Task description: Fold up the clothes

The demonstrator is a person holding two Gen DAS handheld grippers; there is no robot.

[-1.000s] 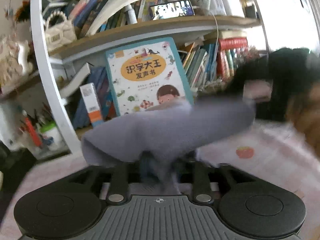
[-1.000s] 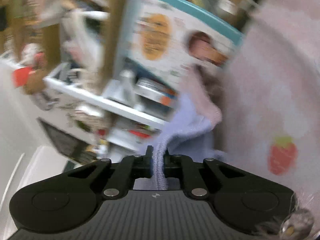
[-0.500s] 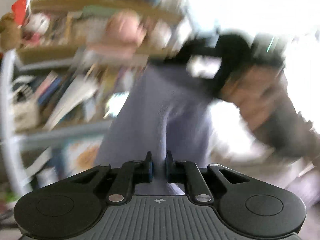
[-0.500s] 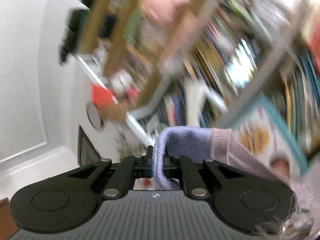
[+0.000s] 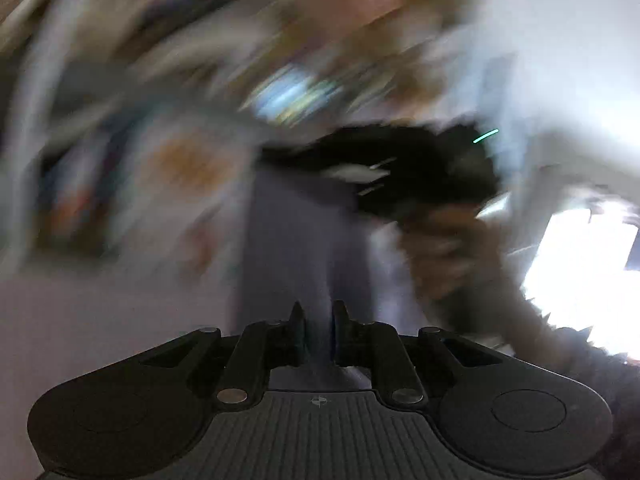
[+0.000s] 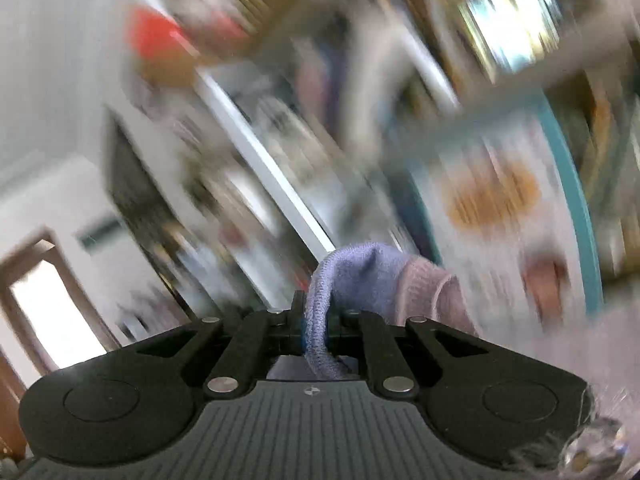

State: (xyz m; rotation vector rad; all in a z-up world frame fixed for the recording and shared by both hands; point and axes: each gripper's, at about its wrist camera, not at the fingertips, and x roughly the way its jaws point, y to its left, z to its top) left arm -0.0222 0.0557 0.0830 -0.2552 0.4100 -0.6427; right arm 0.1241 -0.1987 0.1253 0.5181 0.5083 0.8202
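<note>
Both of your views are heavily smeared, so the bookshelf (image 6: pixel 460 92) behind everything reads only as streaks of wood and coloured spines, with a teal-edged children's book (image 6: pixel 516 208) leaning on it toward the right of the right wrist view. In the left wrist view the lavender knit garment (image 5: pixel 296 240) hangs in the air as a tall band of cloth, running from your left gripper (image 5: pixel 318 326) up to your right gripper (image 5: pixel 404 168), which shows there as a black blurred mass with your right hand (image 5: pixel 440 256) just beneath it. Your left gripper is clamped on the lower end of that cloth, its fingers (image 5: pixel 298 320) pressed to either side of the fabric. In the right wrist view your right gripper (image 6: pixel 316 320) is clenched on a ribbed lavender edge of the garment, which loops up over the fingertips and falls away to the right, where a pale pink section (image 6: pixel 432 292) of the same knit joins it. A blurred red object (image 6: pixel 152 36) sits high on the shelf at upper left.
</note>
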